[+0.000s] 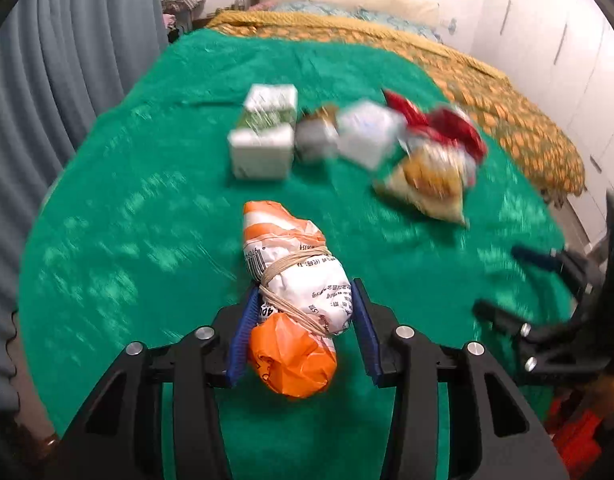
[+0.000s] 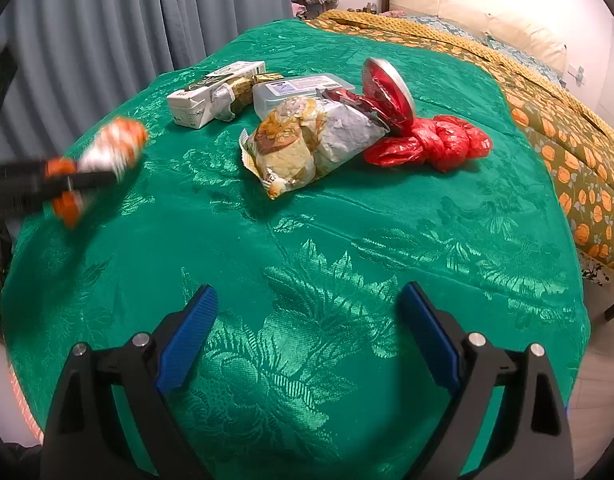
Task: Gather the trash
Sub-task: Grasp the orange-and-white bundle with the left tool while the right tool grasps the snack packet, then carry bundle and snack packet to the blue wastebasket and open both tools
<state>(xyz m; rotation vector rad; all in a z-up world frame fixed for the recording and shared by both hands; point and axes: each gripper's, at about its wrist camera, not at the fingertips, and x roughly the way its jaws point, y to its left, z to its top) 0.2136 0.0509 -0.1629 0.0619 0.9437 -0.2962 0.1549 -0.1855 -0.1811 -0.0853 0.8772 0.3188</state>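
**Left gripper pinches bundle, right gripper spread over cloth**

We see the left gripper [image 1: 303,308] pinching an orange-and-white bundle [image 1: 295,280] tied with a rubber band [image 1: 291,276]. Both blue pads [image 1: 243,332] press the bundle's sides, roughly at its middle; the orange end sticks out toward the camera, the striped end points far. In the right wrist view the same bundle [image 2: 115,148] shows blurred at far left, held clear above the green cloth [image 2: 307,240] in the left gripper [image 2: 79,178].

Our right gripper [image 2: 307,320] is spread wide, nothing between its blue pads [image 2: 187,340], hovering over bare cloth at the near edge. It also shows at the right edge of the left wrist view [image 1: 507,280], blurred, fingers apart.

The rest of the trash sits in a cluster mid-cloth, far from both grippers. From left: a white carton [image 2: 211,94] lying flat, a crumpled gold wrapper [image 2: 247,84] touching it, a clear plastic box [image 2: 295,90] just right of that. A snack bag [image 2: 311,140] lies nearer, in front of the box. A red foil lid [image 2: 387,90] stands tilted behind the bag, and a red plastic bag [image 2: 431,142] lies bunched at the right, touching the snack bag's end. The left wrist view of the cluster is motion-blurred.

A bed with an orange-patterned quilt [image 2: 547,112] lies far right; grey curtains [image 2: 127,12] hang far left.
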